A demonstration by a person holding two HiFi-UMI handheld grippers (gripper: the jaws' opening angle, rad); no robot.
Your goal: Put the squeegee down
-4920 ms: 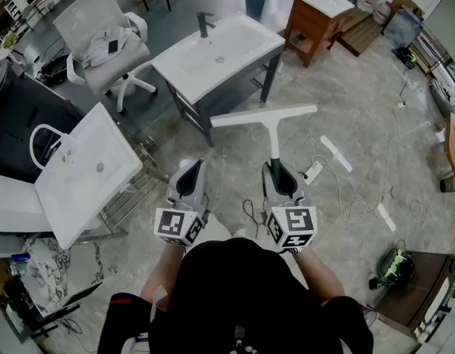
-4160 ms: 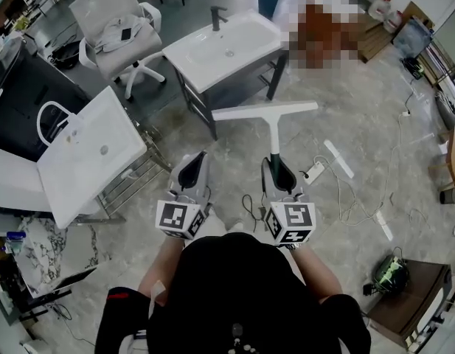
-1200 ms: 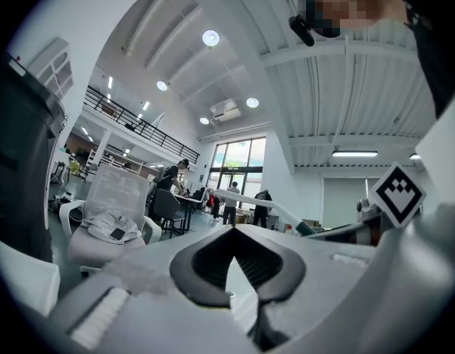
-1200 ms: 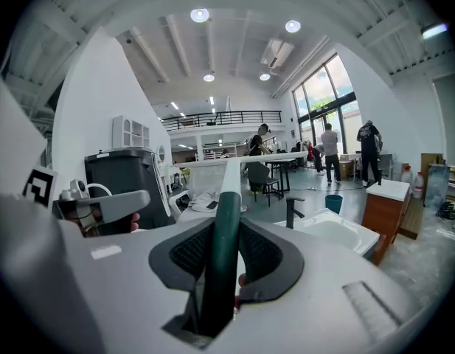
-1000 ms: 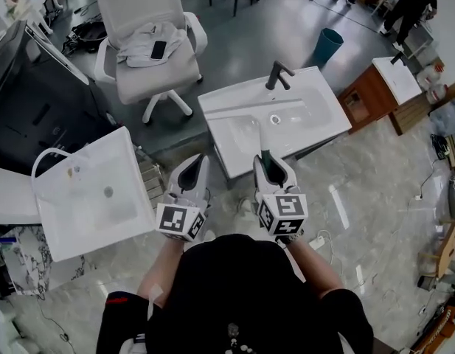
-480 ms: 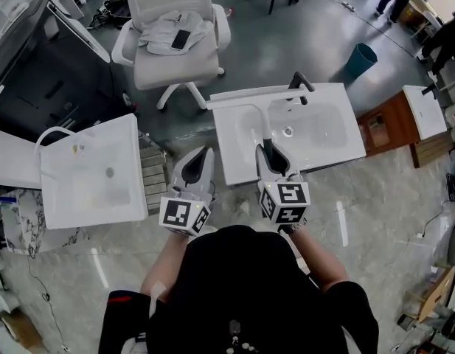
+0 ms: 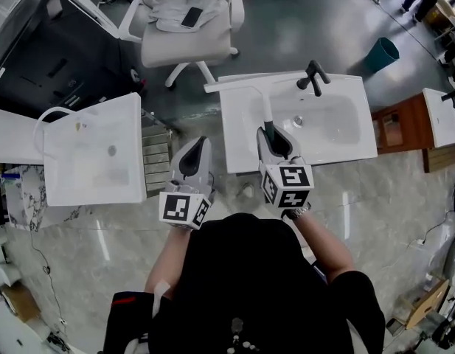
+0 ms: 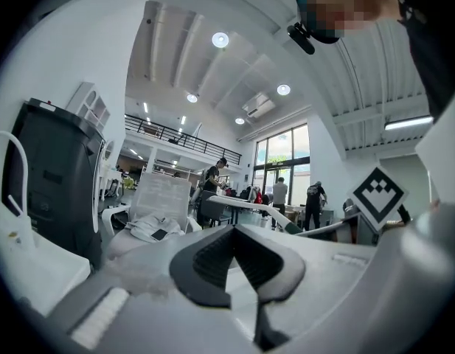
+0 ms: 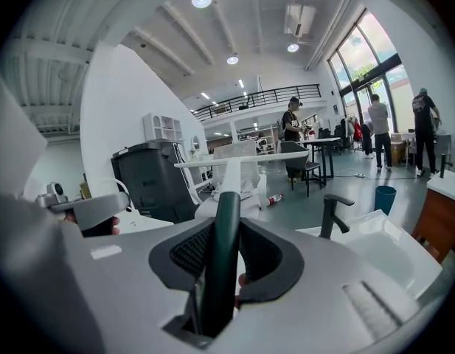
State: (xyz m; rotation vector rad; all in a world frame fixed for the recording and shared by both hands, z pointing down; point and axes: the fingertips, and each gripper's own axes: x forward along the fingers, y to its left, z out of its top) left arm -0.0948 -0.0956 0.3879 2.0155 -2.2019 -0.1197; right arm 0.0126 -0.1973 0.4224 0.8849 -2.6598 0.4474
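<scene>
The squeegee has a dark green handle (image 9: pixel 221 257) and a white neck and blade (image 9: pixel 245 159). My right gripper (image 7: pixel 269 135) is shut on the handle, with the blade end pointing away from me. In the head view the squeegee's blade (image 7: pixel 238 84) lies across the back left part of a white sink top (image 7: pixel 238 150); whether it touches I cannot tell. My left gripper (image 7: pixel 197 144) hangs open and empty just left of the sink. The left gripper view shows its jaws (image 8: pixel 238 255) bare, with the squeegee (image 8: pixel 245 206) off to the right.
A black faucet (image 7: pixel 313 74) stands at the back of the sink. A second white basin (image 7: pixel 94 153) sits to the left on a metal rack. Behind are a white office chair (image 7: pixel 186 32) with clothes, a teal bin (image 7: pixel 382 54) and a wooden cabinet (image 7: pixel 404 131).
The person has walked from open floor up to the sink. In the last second the sink slid nearer beneath both grippers, and the squeegee blade now reaches over its back edge.
</scene>
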